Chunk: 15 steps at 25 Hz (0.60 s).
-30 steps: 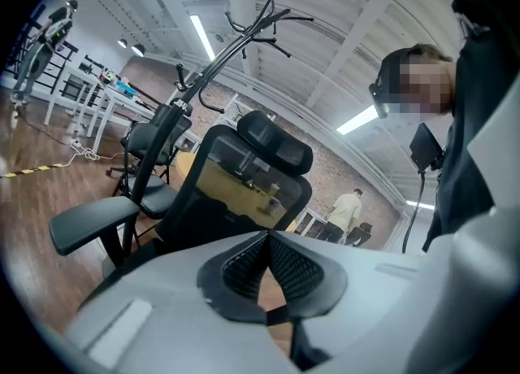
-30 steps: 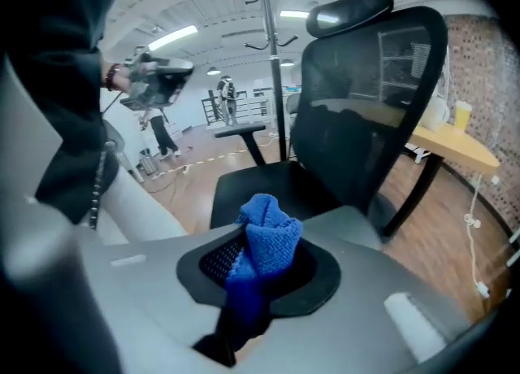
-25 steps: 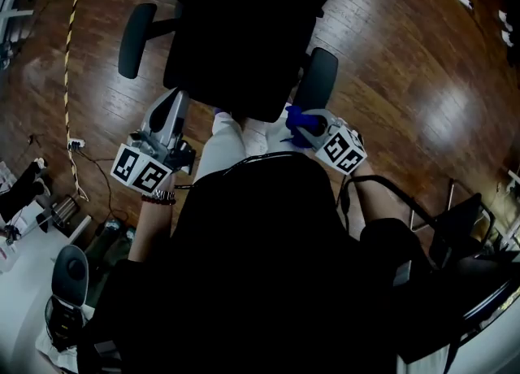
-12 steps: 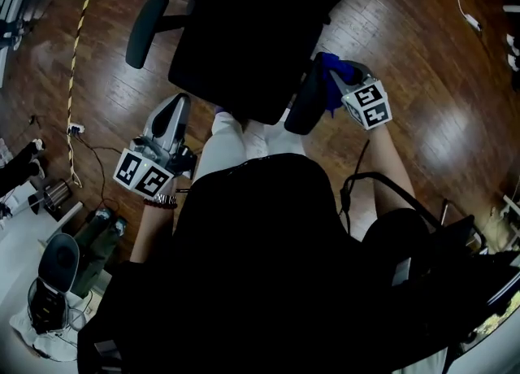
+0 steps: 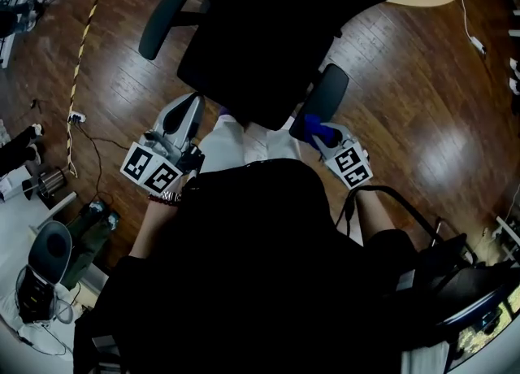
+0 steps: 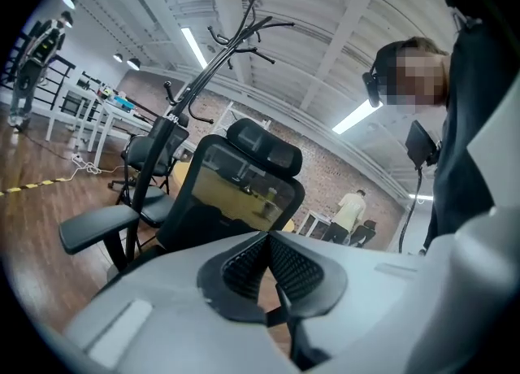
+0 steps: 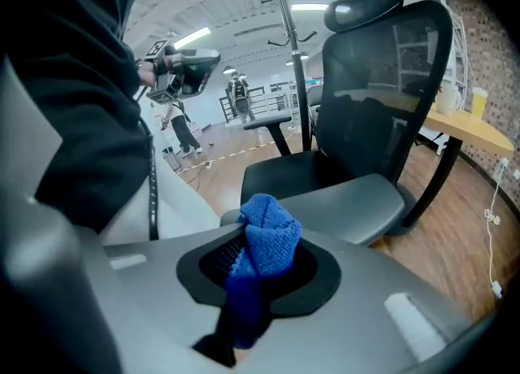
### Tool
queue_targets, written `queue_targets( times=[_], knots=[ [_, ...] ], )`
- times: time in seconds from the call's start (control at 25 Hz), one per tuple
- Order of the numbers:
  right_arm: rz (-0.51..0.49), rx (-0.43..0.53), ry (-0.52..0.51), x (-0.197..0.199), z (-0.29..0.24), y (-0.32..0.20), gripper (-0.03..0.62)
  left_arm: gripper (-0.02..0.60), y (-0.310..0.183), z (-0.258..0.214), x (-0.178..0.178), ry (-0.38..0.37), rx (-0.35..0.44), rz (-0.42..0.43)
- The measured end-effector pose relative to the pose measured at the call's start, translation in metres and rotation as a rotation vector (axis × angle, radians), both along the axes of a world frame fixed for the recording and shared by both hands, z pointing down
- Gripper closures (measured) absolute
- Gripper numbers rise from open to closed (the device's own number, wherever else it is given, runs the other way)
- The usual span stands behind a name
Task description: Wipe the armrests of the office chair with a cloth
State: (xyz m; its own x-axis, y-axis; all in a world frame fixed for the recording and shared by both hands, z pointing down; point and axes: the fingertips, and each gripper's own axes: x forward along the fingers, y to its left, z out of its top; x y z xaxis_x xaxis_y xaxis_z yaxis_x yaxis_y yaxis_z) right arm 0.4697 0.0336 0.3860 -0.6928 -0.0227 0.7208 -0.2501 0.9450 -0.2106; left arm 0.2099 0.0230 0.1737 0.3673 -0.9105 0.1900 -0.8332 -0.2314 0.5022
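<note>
- Right gripper pinches a bunched blue knitted cloth at the near end of the right padded armrest of the black mesh office chair; contact is hard to confirm
- Left gripper, jaws pressed together and empty, hangs aside
- Left armrest sits well apart, likely unwiped, so the wiping looks partway at most

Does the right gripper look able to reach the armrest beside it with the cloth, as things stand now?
Probably yes. The right gripper holds the cloth at the near end of that armrest, and nothing stands between them. Whether the cloth already touches it is unclear.
</note>
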Motion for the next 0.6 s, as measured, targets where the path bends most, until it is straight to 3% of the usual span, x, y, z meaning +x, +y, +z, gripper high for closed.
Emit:
queue_targets(
  times=[0.12,0.24,0.48,0.6],
  knots=[
    [0.051,0.000,0.043,-0.007,0.001,0.008,0.526,0.577,0.008,-0.006,-0.015,-0.044,0.030,0.059],
    [0.194,0.035,0.103,-0.018,0.002,0.000,0.526,0.577,0.017,-0.003,-0.053,-0.045,0.052,0.112],
    [0.649,0.189,0.299,-0.025,0.008,-0.036,0.526,0.577,0.017,0.007,-0.154,-0.009,0.084,0.235],
    [0.874,0.209,0.335,-0.034,0.013,-0.006,0.526,0.577,0.024,0.017,-0.205,-0.033,0.045,0.366]
  ],
)
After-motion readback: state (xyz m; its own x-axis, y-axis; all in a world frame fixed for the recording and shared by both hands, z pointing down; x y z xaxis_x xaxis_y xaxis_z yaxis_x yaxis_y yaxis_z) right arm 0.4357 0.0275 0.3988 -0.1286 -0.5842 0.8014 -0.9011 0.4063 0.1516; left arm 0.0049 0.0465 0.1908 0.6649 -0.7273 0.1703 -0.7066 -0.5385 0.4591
